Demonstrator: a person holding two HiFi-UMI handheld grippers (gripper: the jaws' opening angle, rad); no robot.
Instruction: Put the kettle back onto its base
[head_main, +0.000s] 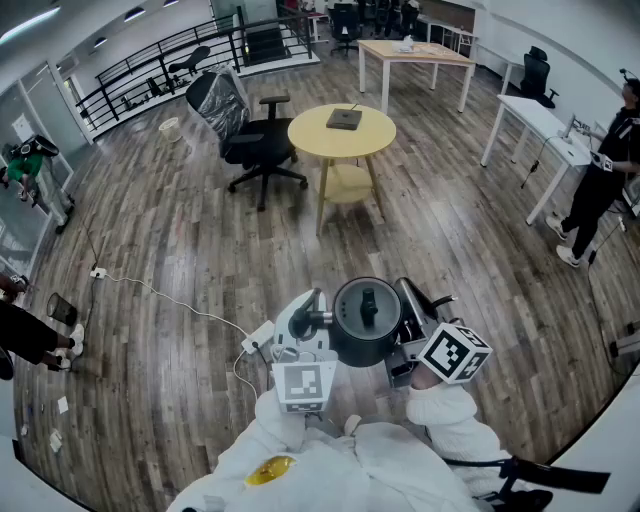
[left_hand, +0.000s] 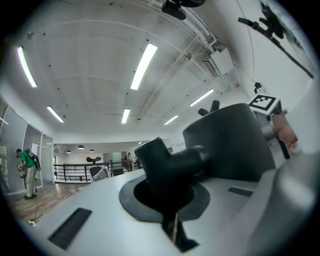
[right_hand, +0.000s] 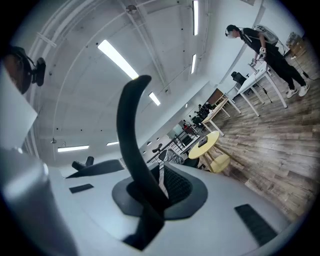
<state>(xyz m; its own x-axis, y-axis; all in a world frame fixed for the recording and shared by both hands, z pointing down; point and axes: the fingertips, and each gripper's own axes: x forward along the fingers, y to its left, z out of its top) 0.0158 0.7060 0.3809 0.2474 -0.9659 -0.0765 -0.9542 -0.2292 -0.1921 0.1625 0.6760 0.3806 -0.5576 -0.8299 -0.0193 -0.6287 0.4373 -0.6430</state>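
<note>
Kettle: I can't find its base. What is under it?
Only wooden floor shows around the kettle, held by the left gripper and right gripper. Straight below is covered by its body.

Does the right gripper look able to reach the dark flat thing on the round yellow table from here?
Probably not: the right tongs are shut on the kettle by its handle, close to the person's body. The table with the dark flat thing stands well off across the floor.
</note>
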